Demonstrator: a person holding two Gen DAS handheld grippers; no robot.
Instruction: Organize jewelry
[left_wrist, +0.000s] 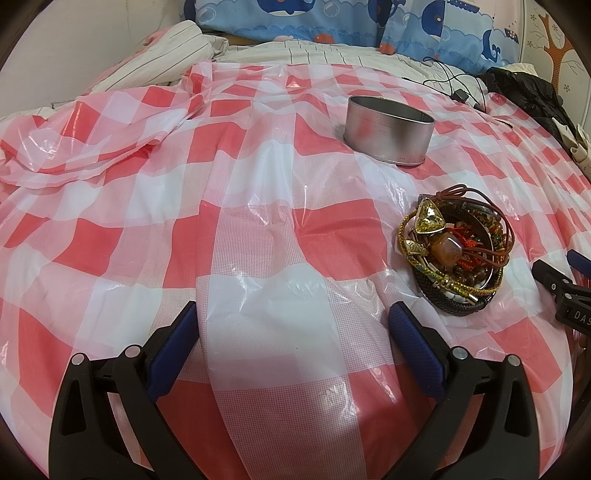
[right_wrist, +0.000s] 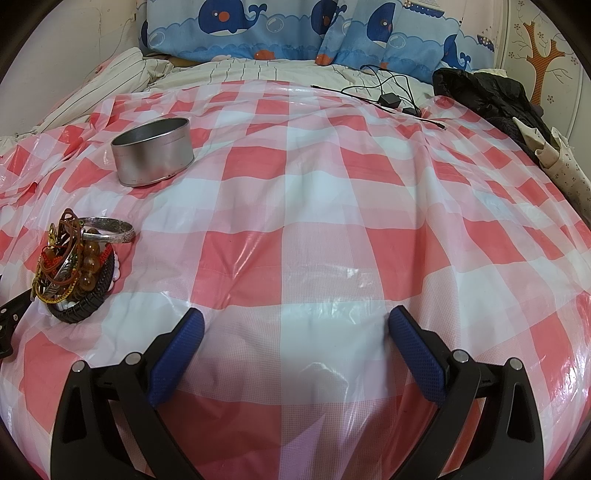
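Note:
A tangled pile of jewelry (left_wrist: 456, 249) lies on the red-and-white checked plastic sheet (left_wrist: 258, 206): bracelets, amber beads, a black braided band and a yellow triangular stone. In the right wrist view the same pile of jewelry (right_wrist: 79, 266) sits at the left, with a silver bangle on top. Behind it stands an open, empty metal tin (left_wrist: 388, 127), also the metal tin (right_wrist: 153, 151) in the right wrist view. My left gripper (left_wrist: 293, 317) is open, left of the pile, holding nothing. My right gripper (right_wrist: 295, 321) is open too, right of the pile, and shows as the right gripper (left_wrist: 561, 284) at the left wrist view's edge.
The sheet covers a bed with a striped cover (right_wrist: 258, 72) and whale-print pillows (right_wrist: 295, 29) at the back. A black cable with an adapter (right_wrist: 389, 98) lies far right. Dark clothing (right_wrist: 491, 96) and a paper roll (right_wrist: 554, 155) sit at the right edge. Crumpled sheet (left_wrist: 92, 133) bunches up far left.

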